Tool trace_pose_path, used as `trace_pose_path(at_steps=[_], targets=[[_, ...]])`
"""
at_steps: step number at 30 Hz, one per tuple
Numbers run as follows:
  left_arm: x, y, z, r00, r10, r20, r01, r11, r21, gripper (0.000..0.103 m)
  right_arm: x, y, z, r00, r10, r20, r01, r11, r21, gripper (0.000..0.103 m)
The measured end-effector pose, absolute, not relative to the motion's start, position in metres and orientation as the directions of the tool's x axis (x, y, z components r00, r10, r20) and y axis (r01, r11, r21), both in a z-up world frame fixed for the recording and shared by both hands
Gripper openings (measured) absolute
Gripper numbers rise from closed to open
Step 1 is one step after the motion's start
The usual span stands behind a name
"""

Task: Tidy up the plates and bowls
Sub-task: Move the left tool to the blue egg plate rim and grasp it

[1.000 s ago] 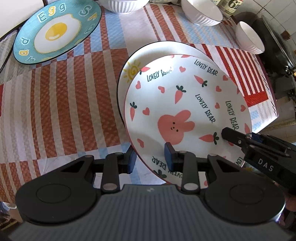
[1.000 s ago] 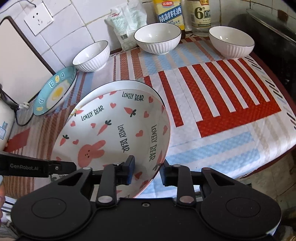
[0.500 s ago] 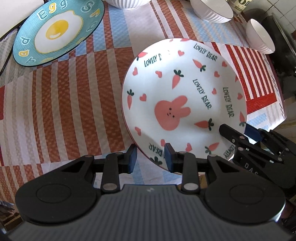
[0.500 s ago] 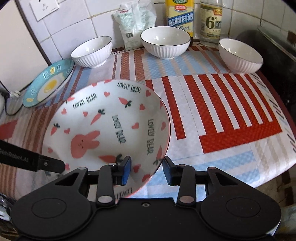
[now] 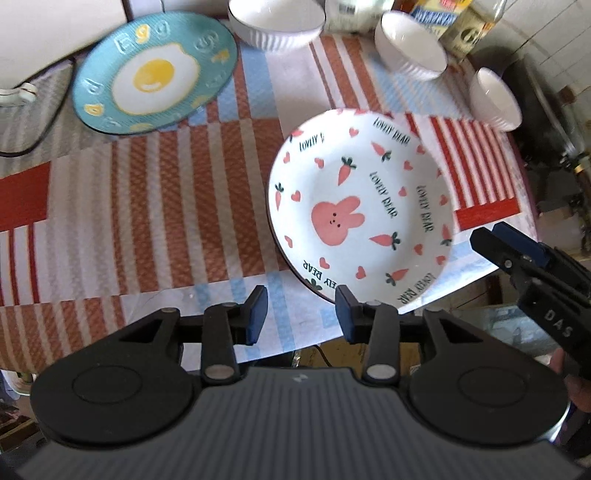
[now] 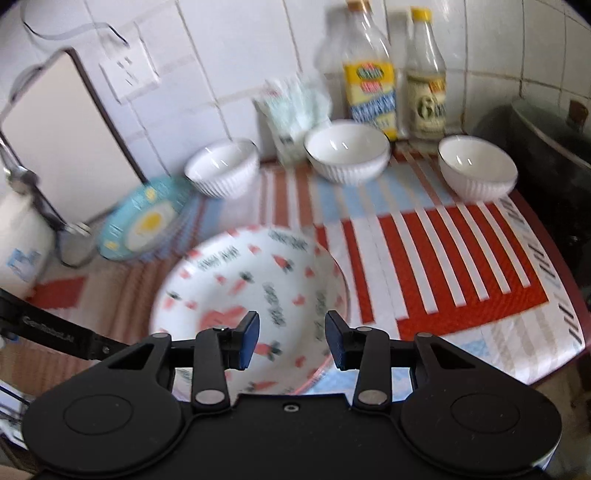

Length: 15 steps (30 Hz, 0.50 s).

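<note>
Overhead, striped tablecloth (image 5: pixel 155 206), tiled wall (image 6: pixel 229 66).

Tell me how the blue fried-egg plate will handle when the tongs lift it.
The egg plate looks glazed, so its rim is probably slippery between the pads. It seems rigid ceramic: likely no flex, but liable to chip if dropped. Being shallow and flat on the striped cloth, its edge may be hard to get under.

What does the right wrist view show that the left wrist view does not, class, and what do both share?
Only the right wrist view shows the wall socket, a white board and the bottles' necks. Only the left wrist view shows the open table edge below the left gripper. Both share the bunny plate, egg plate, three white bowls and striped cloth. The right gripper is open.
</note>
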State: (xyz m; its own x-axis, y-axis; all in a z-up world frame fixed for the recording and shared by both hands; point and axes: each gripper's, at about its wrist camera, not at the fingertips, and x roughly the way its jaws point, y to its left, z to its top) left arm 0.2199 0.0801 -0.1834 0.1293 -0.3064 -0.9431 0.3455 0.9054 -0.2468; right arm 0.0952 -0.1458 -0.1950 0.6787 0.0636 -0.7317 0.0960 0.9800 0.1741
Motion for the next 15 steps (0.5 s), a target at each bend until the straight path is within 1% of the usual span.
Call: trace_pose_path(at_steps=[2,6,8,9,15], targets=[[0.218,0.090,-0.171,0.152,-0.321,-0.935,0.340,0.905,-0.255,0.040,0.093,-0.142,-0.183,0.698,0.093,-0.710,0.071,0.978,0.198,0.048],[0.214,0.108,-0.147,0.208,-0.340,-0.917,0.332,0.907,-0.261,0.041,0.092,-0.130,-0.164,0.716,0.139,-0.684,0.022,0.975,0.221,0.049],[0.212,0.116,-0.136,0.235,-0.344,-0.909,0.335,0.907,-0.256,0.042,0.093,-0.123,-0.157,0.720,0.164,-0.674,-0.007,0.973,0.230,0.057],[0.211,0.119,-0.131,0.250,-0.343,-0.905,0.339,0.907,-0.250,0.043,0.093,-0.119,-0.155,0.725,0.174,-0.667,-0.020,0.972,0.232,0.064],[0.212,0.143,-0.106,0.342,-0.321,-0.883,0.334,0.920,-0.205,0.047,0.102,-0.096,-0.141,0.733,0.240,-0.637,-0.099,0.963,0.249,0.065]])
